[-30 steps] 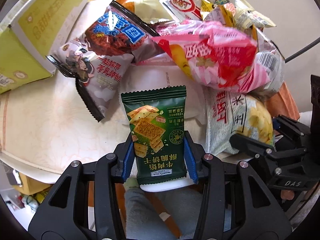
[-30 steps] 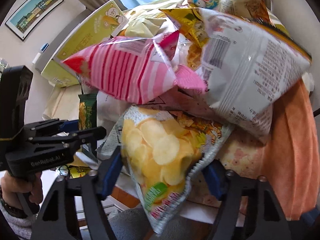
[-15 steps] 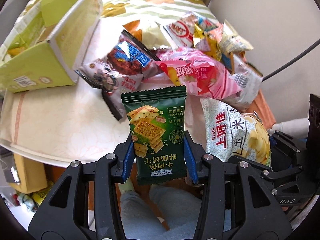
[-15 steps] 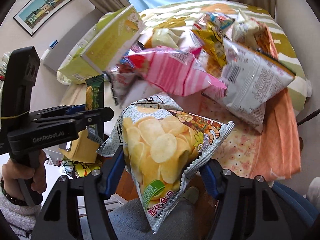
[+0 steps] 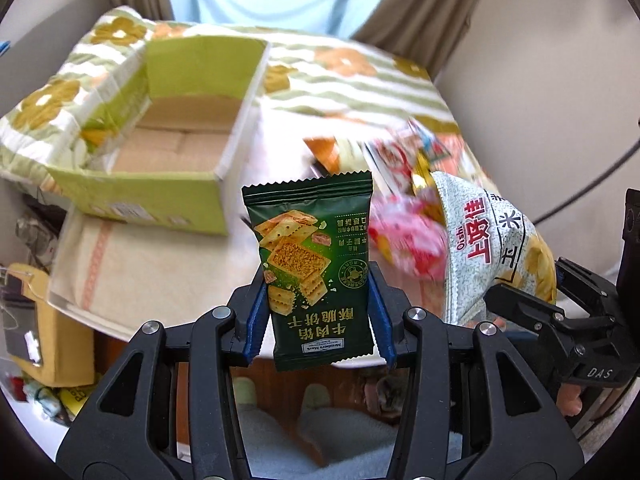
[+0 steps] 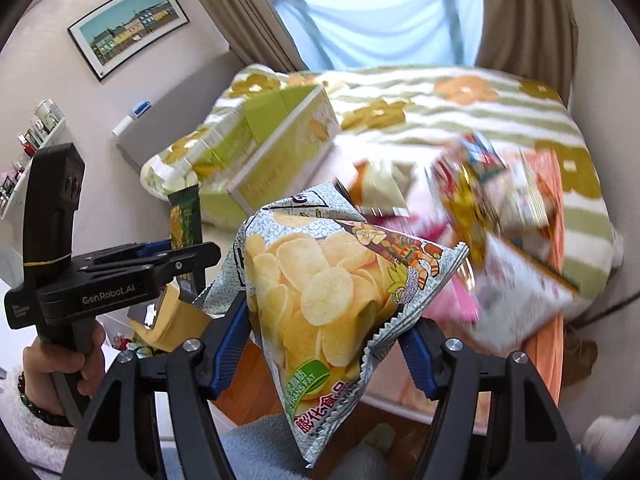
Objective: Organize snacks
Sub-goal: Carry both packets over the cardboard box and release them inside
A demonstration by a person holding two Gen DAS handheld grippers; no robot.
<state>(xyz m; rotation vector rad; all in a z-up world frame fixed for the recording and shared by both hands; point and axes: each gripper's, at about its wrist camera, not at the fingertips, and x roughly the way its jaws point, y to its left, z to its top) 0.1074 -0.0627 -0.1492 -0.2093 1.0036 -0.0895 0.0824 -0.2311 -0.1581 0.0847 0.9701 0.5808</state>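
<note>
My left gripper (image 5: 318,316) is shut on a dark green cracker packet (image 5: 312,256) and holds it upright, lifted above the table's near edge. My right gripper (image 6: 326,340) is shut on a grey potato chip bag (image 6: 320,292), also lifted; this bag shows at the right of the left wrist view (image 5: 492,248). An open green cardboard box (image 5: 176,148) stands on the table to the far left, its inside bare. It also shows in the right wrist view (image 6: 276,148). The left gripper and green packet (image 6: 184,220) appear at the left of the right wrist view.
A blurred pile of snack bags (image 6: 492,216) lies on the table's right side, over an orange cloth (image 6: 548,332). A flowered green-striped blanket (image 5: 352,68) covers the far part. A yellow box (image 5: 60,344) and clutter sit on the floor at left.
Both grippers have lifted and drawn back from the snack pile with their packets. The open green box has come into full view.
</note>
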